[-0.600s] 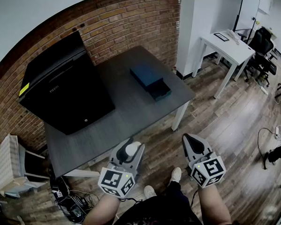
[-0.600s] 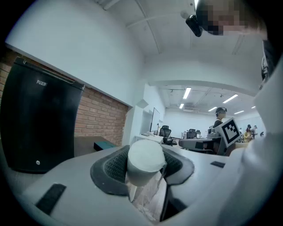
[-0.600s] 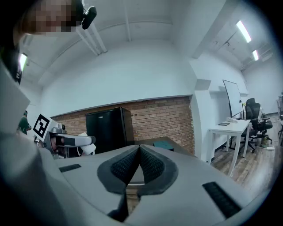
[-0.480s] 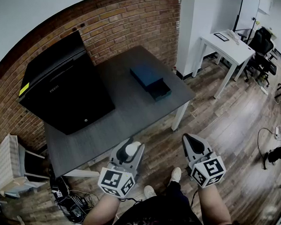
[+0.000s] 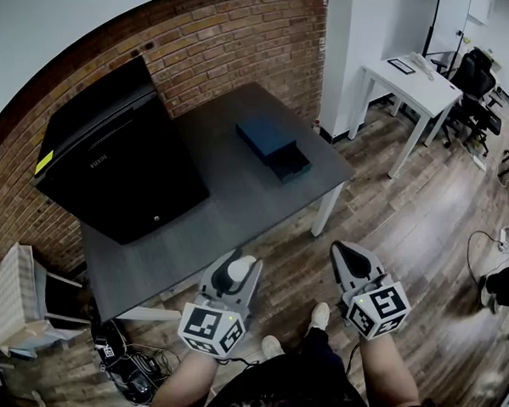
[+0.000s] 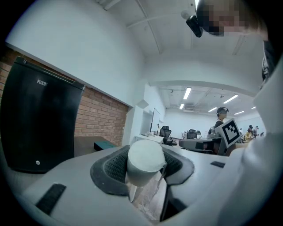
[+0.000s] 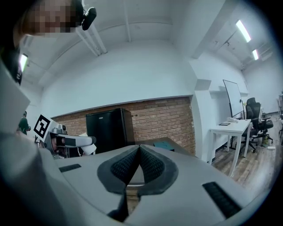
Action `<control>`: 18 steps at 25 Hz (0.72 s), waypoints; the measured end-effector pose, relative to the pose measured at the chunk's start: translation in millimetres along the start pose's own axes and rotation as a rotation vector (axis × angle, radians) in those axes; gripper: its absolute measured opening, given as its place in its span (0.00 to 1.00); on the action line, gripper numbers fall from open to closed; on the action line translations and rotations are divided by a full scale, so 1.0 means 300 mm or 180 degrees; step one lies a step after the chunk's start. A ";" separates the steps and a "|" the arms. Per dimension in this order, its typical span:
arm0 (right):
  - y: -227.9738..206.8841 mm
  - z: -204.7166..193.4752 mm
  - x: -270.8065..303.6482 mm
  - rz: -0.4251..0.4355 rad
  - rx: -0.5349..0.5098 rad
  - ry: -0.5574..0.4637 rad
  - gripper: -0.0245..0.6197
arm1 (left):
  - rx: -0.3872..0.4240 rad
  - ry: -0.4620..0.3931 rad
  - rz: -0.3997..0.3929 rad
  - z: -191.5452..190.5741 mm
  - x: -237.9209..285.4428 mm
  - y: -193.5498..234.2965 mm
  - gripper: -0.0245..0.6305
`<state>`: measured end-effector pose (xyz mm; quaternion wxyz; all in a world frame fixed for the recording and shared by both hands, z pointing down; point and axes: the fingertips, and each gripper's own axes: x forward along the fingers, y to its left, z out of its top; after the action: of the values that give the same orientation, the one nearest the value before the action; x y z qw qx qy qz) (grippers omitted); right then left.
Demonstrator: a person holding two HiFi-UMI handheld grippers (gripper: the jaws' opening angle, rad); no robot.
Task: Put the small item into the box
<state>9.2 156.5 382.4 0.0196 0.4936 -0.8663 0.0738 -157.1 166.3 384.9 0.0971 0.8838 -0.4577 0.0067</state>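
Brick wall (image 5: 238, 36) backs a dark grey counter (image 5: 229, 210) set on a wood plank floor (image 5: 407, 223). On the counter lies a flat, rectangular, dark blue box (image 5: 273, 147), at 12 o'clock from the person. A tall, smooth black cabinet (image 5: 112, 157) stands at 10 o'clock, well apart from the box. A white desk (image 5: 414, 83) and a black office chair (image 5: 478, 74) stand at 2 o'clock.

Both tools hang over the floor at 6 o'clock, short of the counter's near edge. The left hand-held gripper (image 5: 236, 270) pinches the small item (image 6: 145, 160), a matte white cylinder, between its ribbed dark pads. The right hand-held gripper (image 5: 347, 253) is pressed together at the tips, with nothing between them.

The left gripper view alone shows crinkled clear plastic (image 6: 148, 194) hanging under the small item, and a distant person (image 6: 219, 115). The right gripper view shows the other tool at 9 o'clock.
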 end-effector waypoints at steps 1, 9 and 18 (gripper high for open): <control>0.001 0.000 0.003 0.0010 0.0003 -0.0018 0.07 | 0.0002 -0.0002 0.0001 0.000 0.001 0.002 0.35; -0.019 0.020 0.008 0.0047 0.0005 -0.0082 0.07 | -0.0009 0.0005 0.0013 0.003 0.028 -0.001 0.35; -0.109 0.033 0.018 0.0148 0.0051 -0.0073 0.07 | -0.0008 0.0011 0.0079 0.014 0.102 -0.044 0.35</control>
<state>34.9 134.1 376.6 0.0040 0.4743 -0.8771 0.0755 -129.0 148.3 381.7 0.0989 0.8779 -0.4684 0.0089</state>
